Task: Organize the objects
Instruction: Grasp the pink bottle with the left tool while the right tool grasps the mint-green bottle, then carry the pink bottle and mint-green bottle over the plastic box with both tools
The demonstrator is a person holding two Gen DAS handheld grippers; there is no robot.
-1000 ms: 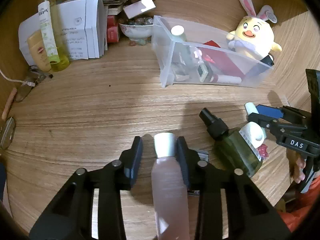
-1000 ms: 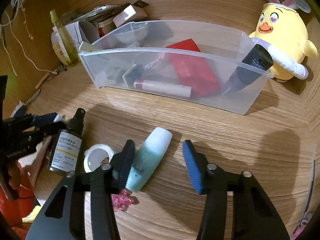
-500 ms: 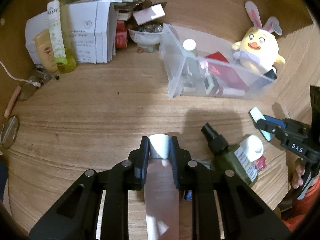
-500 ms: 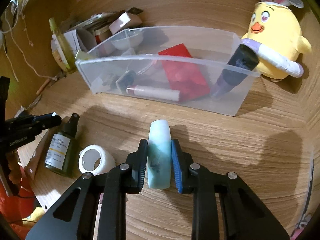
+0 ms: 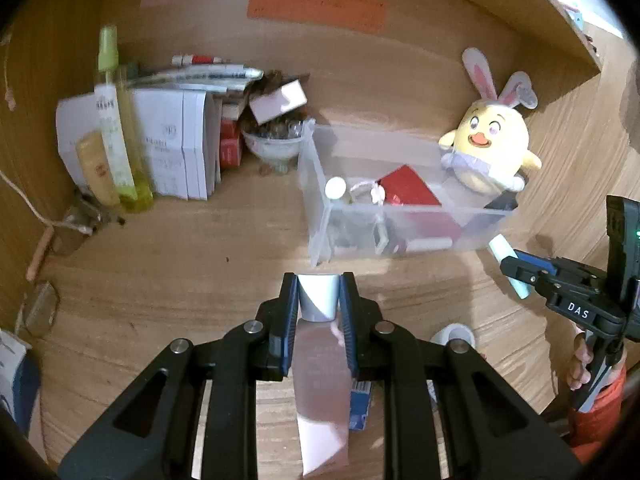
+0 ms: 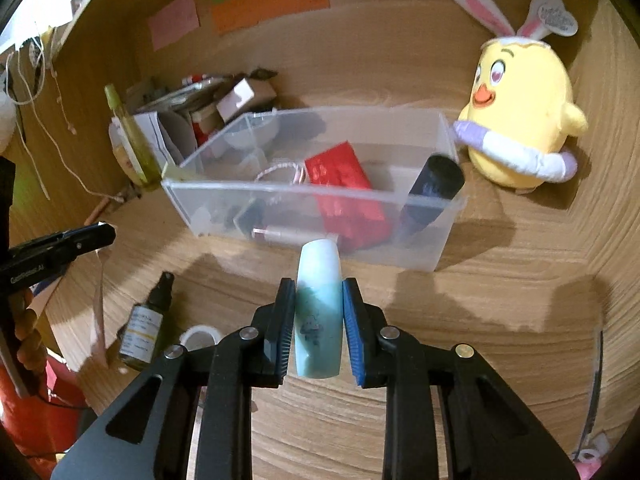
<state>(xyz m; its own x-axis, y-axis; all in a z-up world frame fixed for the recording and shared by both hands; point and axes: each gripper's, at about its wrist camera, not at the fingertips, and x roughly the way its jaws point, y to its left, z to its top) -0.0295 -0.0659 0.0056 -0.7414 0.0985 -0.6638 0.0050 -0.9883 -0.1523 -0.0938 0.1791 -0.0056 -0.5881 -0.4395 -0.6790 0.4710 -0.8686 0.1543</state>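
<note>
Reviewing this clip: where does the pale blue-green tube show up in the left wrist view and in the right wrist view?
Left wrist view: the blue-green tube is at the right edge, sticking out of the right gripper, just below the clear bin.
Right wrist view: the tube is at centre bottom, clamped between the gripper's pads.
Shared landmark: the clear plastic bin beside the yellow chick plush.

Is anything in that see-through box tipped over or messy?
Yes. In the clear plastic bin, the dark bottle leans tilted against the right end, its top poking above the rim. The red packet lies slanted, and a pink tube lies flat on the bottom.
</note>
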